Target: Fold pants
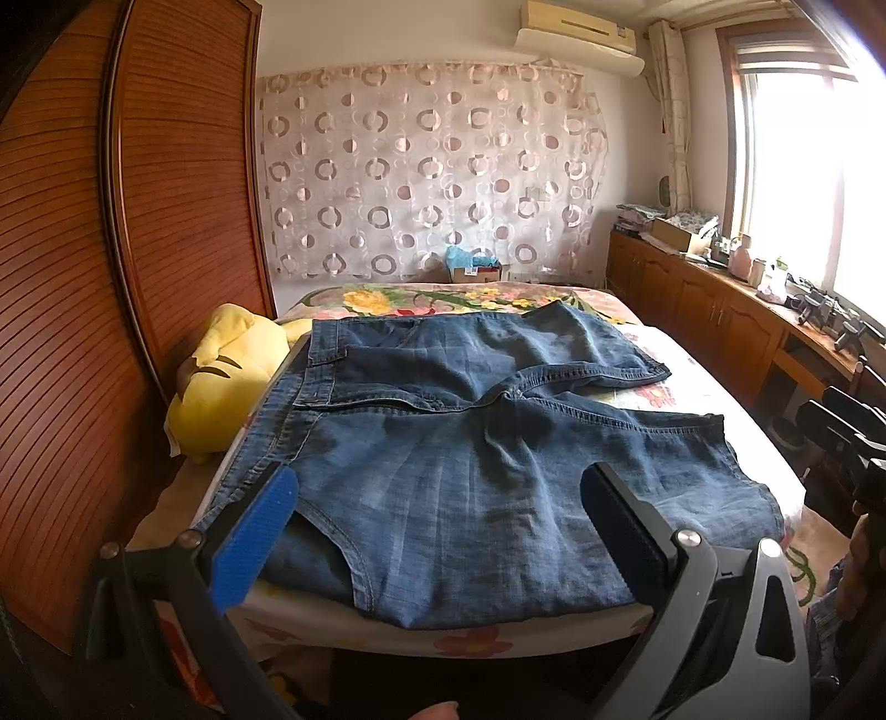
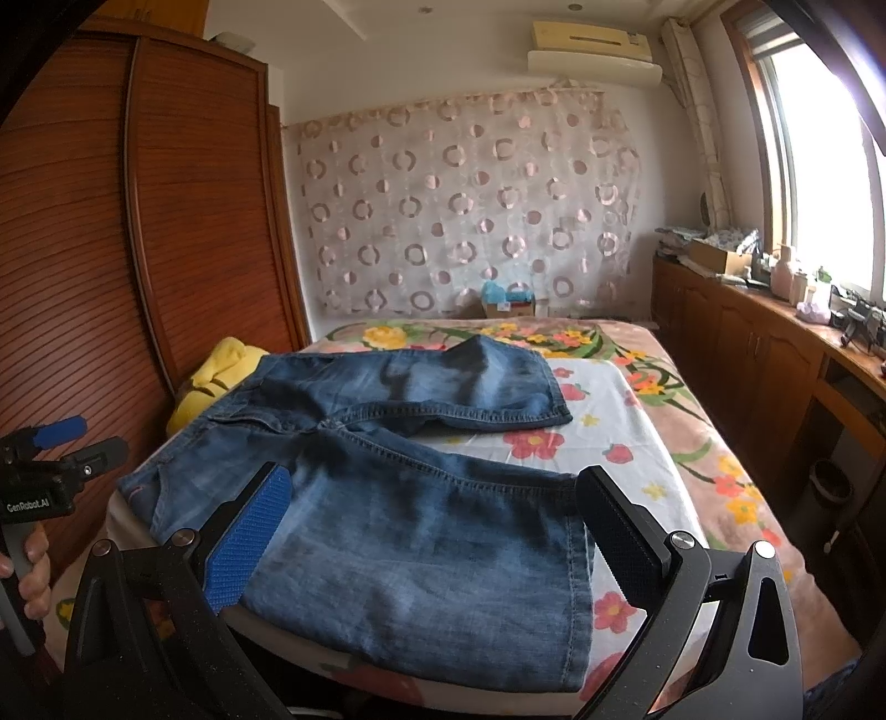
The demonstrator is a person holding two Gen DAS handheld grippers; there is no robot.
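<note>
Both claws (image 1: 437, 531) (image 2: 437, 531) agape above flat pants (image 1: 470, 471).

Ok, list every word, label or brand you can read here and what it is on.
"GenRobot.AI": white print on the black body of the left gripper, seen from the right wrist view.
Label on the cardboard box at the head of the bed: too small to read.
Air conditioner: no legible marking.

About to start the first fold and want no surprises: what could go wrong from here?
1. The denim shorts overhang the near edge of the bed; a one-sided pull might drag them off.
2. The yellow plush toy touches the waistband side and may snag.
3. Both grippers, left and right, have open jaws, gripping nothing.
</note>
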